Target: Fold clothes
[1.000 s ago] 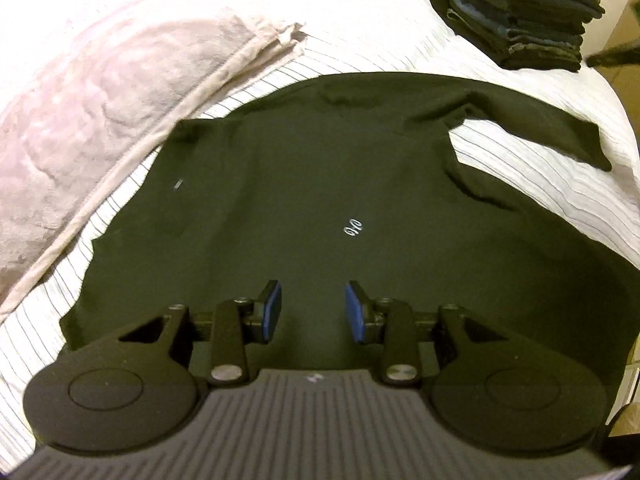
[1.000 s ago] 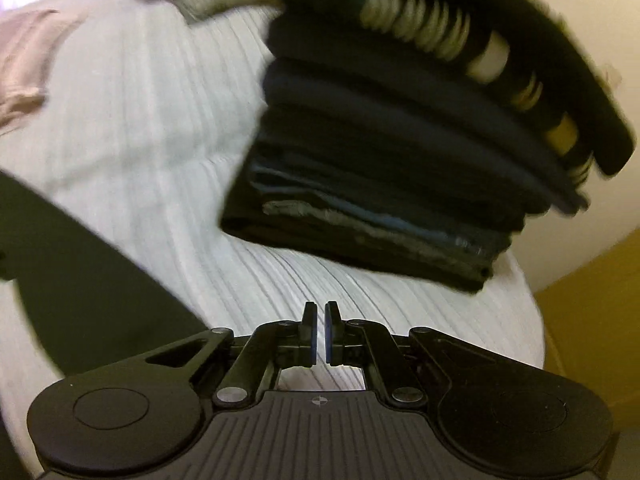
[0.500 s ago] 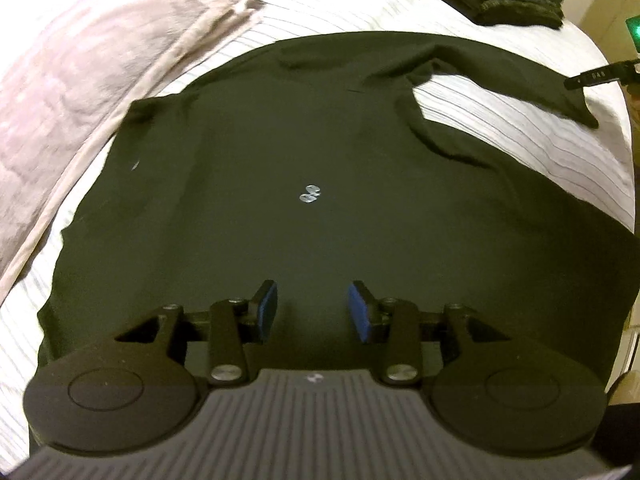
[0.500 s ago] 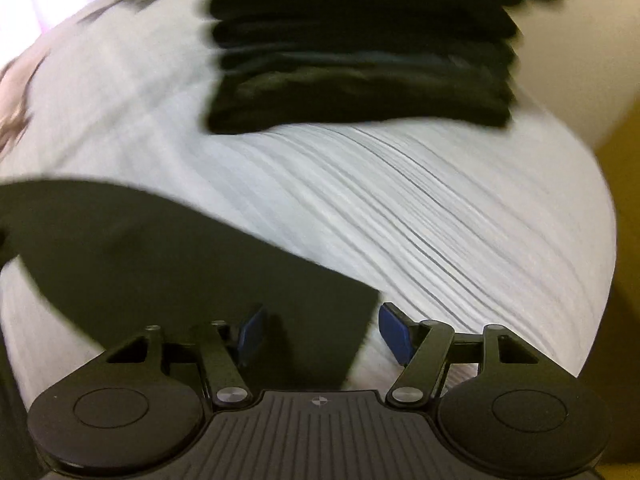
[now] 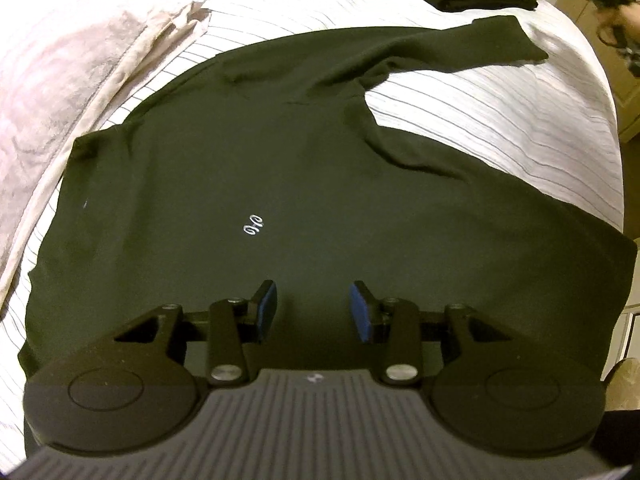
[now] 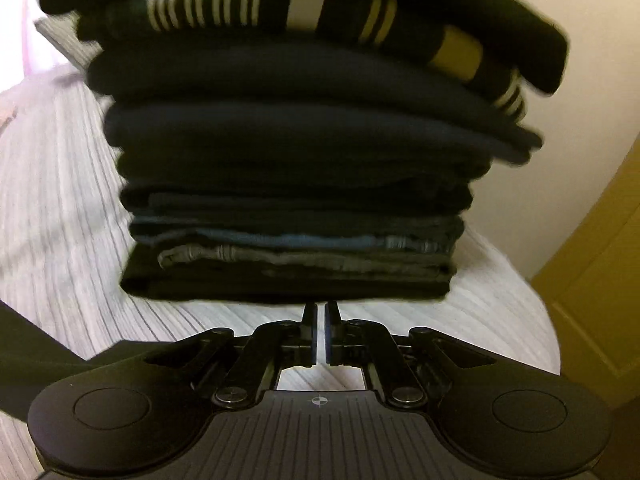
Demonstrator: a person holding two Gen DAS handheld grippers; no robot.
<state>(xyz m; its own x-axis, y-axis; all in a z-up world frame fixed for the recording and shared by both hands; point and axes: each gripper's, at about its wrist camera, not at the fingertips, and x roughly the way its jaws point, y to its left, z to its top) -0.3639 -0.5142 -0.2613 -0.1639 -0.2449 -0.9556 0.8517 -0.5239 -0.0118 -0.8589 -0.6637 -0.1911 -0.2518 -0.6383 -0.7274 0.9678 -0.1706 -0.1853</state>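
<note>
The left tool [image 5: 313, 309] hovers part open and empty over the black sweater [image 5: 304, 184], spread flat on the striped bed [image 5: 500, 100]. The right tool [image 6: 320, 334] is closing, nothing between its jaws, facing a stack of folded clothes [image 6: 296, 168] (a pink blanket [image 5: 60, 64] lies beside the sweater).

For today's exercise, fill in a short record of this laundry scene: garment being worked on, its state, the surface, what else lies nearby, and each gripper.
garment: black long-sleeved shirt, small white logo
state: spread flat, unfolded, one sleeve stretched sideways
surface: striped white bedsheet
nearby: stack of folded dark clothes; pink blanket
left hand-held gripper: open above shirt, holding nothing
right hand-held gripper: jaws closing, nothing between them
</note>
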